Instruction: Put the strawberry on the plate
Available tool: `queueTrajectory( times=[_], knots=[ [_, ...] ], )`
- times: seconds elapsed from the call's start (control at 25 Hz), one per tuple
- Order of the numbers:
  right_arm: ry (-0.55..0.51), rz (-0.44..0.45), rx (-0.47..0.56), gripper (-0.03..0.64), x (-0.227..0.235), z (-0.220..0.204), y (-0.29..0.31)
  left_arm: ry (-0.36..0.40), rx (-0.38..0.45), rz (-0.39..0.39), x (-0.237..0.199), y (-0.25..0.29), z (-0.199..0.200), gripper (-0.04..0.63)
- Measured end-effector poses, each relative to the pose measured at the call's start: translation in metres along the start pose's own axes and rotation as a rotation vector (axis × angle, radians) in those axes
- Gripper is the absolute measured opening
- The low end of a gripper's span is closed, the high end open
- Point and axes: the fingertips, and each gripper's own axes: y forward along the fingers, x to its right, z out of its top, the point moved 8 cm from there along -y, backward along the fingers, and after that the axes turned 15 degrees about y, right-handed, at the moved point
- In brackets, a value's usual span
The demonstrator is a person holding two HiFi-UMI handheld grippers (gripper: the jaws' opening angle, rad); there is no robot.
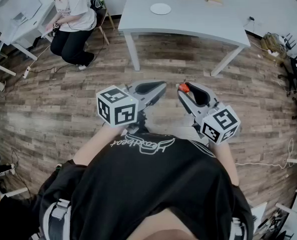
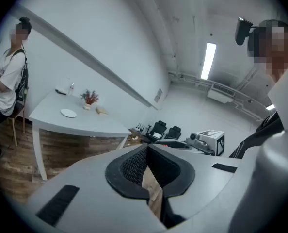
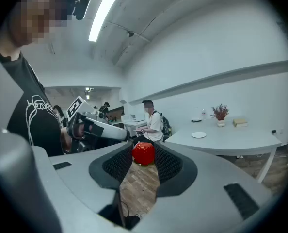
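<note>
Carrying step: strawberry (image 3: 143, 153) clamped in the tips of the right claw (image 1: 185, 89).
The left claw (image 1: 159, 87) is closed and empty; next, the strawberry is to be brought forward to the plate (image 1: 160, 8) on the far desk (image 1: 198, 21).

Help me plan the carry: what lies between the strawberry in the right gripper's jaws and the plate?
In the head view, only bare wood floor and the near edge of the white table separate the strawberry from the plate.
</note>
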Motion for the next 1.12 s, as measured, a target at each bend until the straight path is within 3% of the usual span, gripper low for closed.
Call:
queueTrajectory(
  times=[0.72, 1.12],
  knots=[
    [0.008, 0.029, 0.021, 0.135, 0.008, -0.004, -0.015, 0.009, -0.017, 0.021, 0.012, 0.012, -0.006, 0.008],
    [0.016, 0.006, 0.002, 0.135, 0.043, 0.003, 0.007, -0.016, -0.021, 0.021, -0.025, 0.033, -0.005, 0.008]
  ],
)
